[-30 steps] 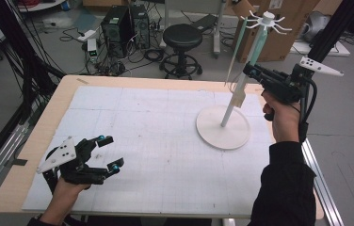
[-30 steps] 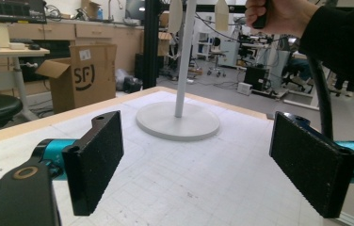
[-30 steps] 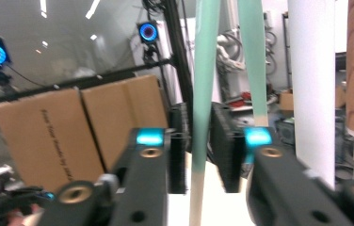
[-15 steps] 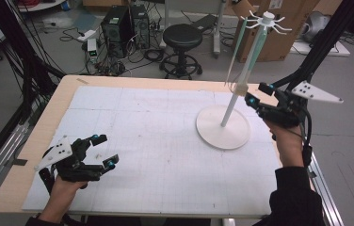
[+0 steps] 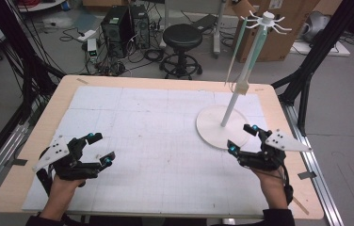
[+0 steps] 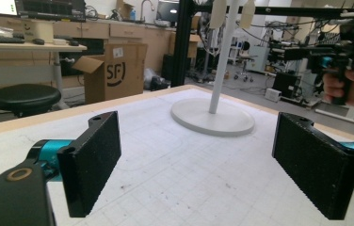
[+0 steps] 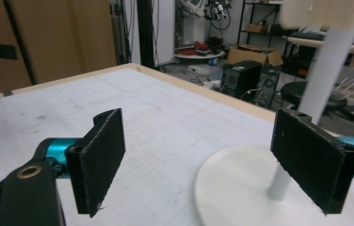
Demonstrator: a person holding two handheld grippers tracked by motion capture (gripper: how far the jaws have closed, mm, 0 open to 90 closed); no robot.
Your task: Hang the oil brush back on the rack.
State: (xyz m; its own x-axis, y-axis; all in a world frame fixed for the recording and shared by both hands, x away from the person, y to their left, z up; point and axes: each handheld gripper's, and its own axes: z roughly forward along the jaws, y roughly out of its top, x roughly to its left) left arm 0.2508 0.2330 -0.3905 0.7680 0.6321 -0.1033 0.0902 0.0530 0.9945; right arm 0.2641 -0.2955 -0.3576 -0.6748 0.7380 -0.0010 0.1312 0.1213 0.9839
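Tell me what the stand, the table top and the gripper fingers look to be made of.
Stand: probably painted metal or plastic; smooth, even matte white on pole and round base. Table: likely wood or plywood, going by its pale tan edge, under a white gridded sheet, scuffed and dull. Fingers: black, with a rough grainy face like grip foam or rubber; I can't tell which.

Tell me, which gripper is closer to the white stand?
Right. The right gripper sits just beside the white stand, at its round base; the left gripper is far across the table.
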